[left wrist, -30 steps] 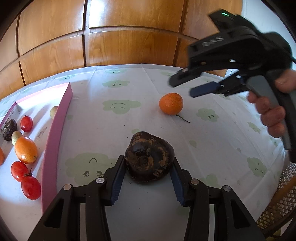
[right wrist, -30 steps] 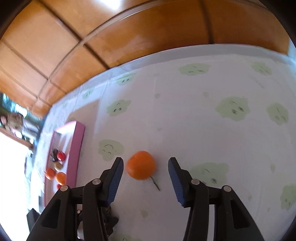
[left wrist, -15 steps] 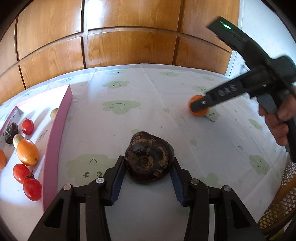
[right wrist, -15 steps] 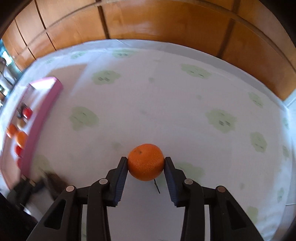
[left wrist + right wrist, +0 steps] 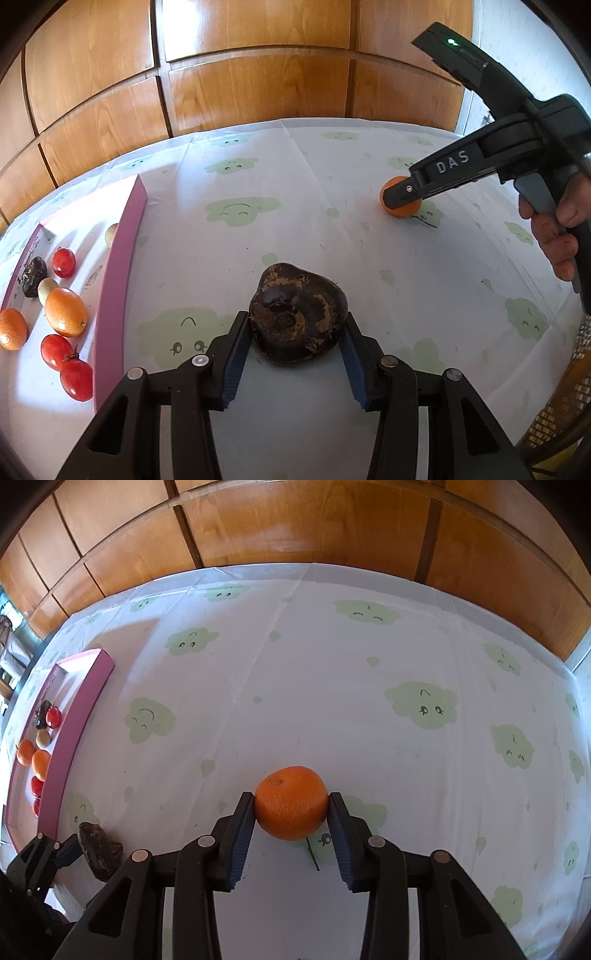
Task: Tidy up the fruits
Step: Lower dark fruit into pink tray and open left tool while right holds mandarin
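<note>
Both clamped: left gripper [image 5: 297, 349] on dark fruit [image 5: 298, 318], bottom centre; right gripper [image 5: 291, 821] on orange [image 5: 291, 802], lower centre. Left view: finger hides half the orange. Tray [image 5: 116, 280] cut off at left edge, far fruits indistinct.

My left gripper [image 5: 297, 354] and right gripper [image 5: 291, 832] are matte black plastic, each finger faced with a ribbed blue pad [image 5: 233, 363]. Silver screws [image 5: 200, 360] sit behind the pads. My right one bears white "DAS" lettering, a grey trigger and a green light.
</note>
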Demonstrator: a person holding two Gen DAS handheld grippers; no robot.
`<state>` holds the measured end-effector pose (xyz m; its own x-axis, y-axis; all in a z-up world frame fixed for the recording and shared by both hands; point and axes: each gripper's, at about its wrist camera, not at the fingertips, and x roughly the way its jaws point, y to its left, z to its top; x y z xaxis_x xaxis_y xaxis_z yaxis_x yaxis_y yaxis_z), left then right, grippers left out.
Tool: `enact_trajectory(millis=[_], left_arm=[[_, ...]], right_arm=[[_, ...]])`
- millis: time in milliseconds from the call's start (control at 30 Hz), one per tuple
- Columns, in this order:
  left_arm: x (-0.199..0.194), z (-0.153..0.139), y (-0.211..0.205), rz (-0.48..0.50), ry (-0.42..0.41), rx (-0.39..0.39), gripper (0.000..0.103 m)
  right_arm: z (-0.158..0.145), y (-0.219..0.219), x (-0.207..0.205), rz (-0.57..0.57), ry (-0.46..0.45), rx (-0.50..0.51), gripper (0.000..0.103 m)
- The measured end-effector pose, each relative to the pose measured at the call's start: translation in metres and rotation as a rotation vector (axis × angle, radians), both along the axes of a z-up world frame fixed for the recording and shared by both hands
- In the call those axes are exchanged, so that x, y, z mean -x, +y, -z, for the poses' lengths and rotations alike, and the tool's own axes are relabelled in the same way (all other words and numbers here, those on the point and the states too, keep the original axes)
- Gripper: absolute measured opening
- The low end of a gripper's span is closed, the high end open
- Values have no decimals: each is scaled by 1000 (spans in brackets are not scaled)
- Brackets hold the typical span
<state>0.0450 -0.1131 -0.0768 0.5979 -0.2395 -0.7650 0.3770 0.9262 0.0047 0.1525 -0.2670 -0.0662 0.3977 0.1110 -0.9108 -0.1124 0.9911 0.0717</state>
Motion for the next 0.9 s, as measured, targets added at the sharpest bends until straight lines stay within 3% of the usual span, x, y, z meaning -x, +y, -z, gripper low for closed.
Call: enact_trajectory(millis=[167, 400, 767, 900], left_arm=[[-1, -1, 1, 7, 20, 6, 48], [5, -2, -1, 27, 25, 20, 48], [6, -5, 2, 18, 37, 45, 48], [6, -9, 3, 16, 48, 53, 48]], right_arm=[[12, -8, -6, 29, 75, -80, 40], [14, -10, -3, 43, 67, -103, 41], [12, -12, 1, 55, 51, -102, 41], [12, -5, 1, 32, 35, -52, 40]])
